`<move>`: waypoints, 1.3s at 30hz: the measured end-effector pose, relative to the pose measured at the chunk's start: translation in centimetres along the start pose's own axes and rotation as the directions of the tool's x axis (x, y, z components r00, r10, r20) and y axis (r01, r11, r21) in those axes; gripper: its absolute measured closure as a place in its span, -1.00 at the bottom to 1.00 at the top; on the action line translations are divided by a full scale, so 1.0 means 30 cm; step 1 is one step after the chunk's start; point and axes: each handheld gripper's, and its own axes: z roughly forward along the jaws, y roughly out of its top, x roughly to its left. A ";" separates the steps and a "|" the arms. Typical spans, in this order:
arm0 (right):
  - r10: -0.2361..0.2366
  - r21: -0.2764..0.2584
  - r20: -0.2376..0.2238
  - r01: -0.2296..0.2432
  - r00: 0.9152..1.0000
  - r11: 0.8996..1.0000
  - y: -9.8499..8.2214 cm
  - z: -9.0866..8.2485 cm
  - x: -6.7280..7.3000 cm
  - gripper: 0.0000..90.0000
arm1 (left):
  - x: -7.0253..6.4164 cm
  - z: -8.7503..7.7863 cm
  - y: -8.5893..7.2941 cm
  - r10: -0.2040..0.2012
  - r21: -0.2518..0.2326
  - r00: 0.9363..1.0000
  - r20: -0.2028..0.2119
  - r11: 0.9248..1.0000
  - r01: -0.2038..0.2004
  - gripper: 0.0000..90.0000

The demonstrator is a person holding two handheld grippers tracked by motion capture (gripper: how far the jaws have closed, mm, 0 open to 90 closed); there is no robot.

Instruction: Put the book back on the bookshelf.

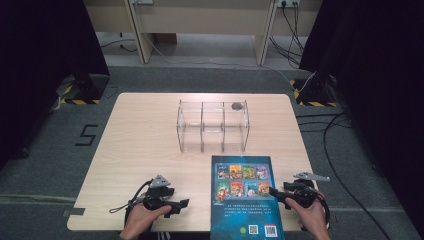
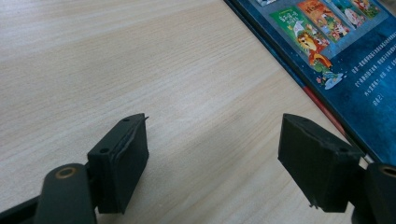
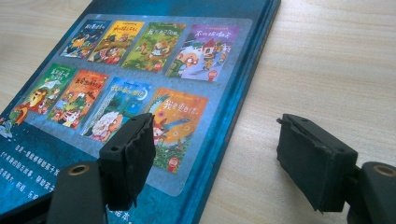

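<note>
Both tools, the left tool (image 1: 176, 205) and right tool (image 1: 280, 194), hang released either side of the book (image 1: 245, 200), which lies flat between them on the tabletop (image 1: 145, 145), seemingly ready for a two-sided pickup.

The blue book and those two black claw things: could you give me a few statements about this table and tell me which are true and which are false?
1. The blue book lies flat on the table, back cover up. True.
2. The book stands inside the clear divided rack. False: the rack sits farther back, and its compartments hold no book.
3. The left gripper is clamped on the book. False: its jaws stand apart over bare wood, with the book off to one side.
4. The right gripper is open, one jaw over the cover and one over the table. True.
5. A small dark round thing lies by the rack's far right corner. True.
</note>
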 end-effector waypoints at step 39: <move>-0.011 0.031 -0.065 0.013 0.998 0.999 -0.006 0.035 0.052 -0.36 | 0.002 -0.002 0.000 -0.016 -0.004 1.000 0.004 1.000 0.016 -0.48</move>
